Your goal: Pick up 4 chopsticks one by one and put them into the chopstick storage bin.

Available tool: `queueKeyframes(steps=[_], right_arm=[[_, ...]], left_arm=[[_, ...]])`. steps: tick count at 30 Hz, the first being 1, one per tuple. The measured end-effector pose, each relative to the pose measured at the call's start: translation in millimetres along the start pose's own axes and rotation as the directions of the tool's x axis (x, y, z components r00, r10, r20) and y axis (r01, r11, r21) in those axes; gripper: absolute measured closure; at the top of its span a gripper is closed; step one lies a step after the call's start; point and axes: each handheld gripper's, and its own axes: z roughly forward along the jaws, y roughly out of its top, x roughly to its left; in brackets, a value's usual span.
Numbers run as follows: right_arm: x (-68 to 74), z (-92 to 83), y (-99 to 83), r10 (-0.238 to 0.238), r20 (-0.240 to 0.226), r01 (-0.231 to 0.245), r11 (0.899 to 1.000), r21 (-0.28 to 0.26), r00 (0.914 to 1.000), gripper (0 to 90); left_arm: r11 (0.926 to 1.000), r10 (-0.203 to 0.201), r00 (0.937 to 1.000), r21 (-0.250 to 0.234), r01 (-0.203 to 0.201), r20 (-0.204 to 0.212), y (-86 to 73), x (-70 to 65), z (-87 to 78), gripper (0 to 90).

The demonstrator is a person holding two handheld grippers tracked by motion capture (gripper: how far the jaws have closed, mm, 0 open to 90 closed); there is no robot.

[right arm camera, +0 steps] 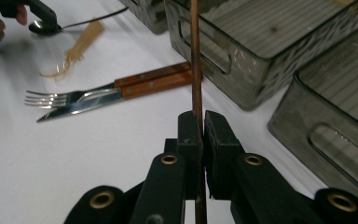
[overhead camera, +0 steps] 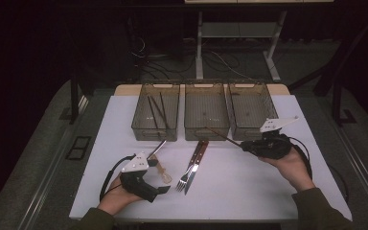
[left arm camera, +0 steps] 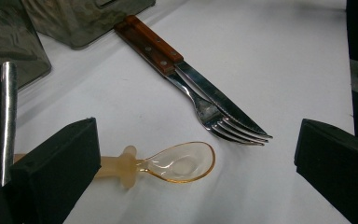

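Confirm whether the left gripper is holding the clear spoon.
No: the left gripper stands open, and the clear spoon lies on the table between its jaws, untouched.

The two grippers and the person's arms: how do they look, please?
Both the left gripper and the right gripper are black, each topped by a grey three-cornered plate and trailing a black cable. The right one shows brass-coloured rivets. The sleeves are dark olive green.

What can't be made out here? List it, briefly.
- Chopstick: far tip cut off by the top edge of the right gripper view.
- Metal spoon: bowl hidden behind the left gripper jaw.
- Left bin: contents dark and small in the high view.
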Motion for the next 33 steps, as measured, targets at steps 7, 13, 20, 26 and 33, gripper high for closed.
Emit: queueKeyframes(steps=[7,13,20,26,33], right_arm=[[2.1,7.8,13.8,-0.003,-0.004,0.003,1.0,-0.015,1.0,85.7],[1.4,11.8,28.1,0.005,0.001,-0.005,0.999,-0.04,1.0,85.7],[1.4,18.1,48.8,0.0,0.01,0.0,0.999,-0.045,1.0,85.7],[2.1,27.1,69.3,-0.005,0.015,0.005,0.999,-0.039,0.9999,85.7],[3.9,42.2,92.9,-0.012,0.026,0.013,0.999,-0.035,0.9996,85.7]], left_arm=[[0.9999,-0.008,1.0,-0.013,0.009,0.002,-0.2,-0.5,0.4,0.0],[0.9998,-0.009,1.0,-0.016,0.009,0.003,-0.1,-0.5,0.3,0.0],[0.9999,0.003,1.0,-0.017,-0.003,0.004,0.2,0.5,-0.1,0.0],[0.9998,0.0,1.0,-0.018,0.0,0.004,0.3,0.3,0.1,0.0],[0.9998,0.001,1.0,-0.018,-0.001,0.008,0.7,0.3,-0.4,0.0]])
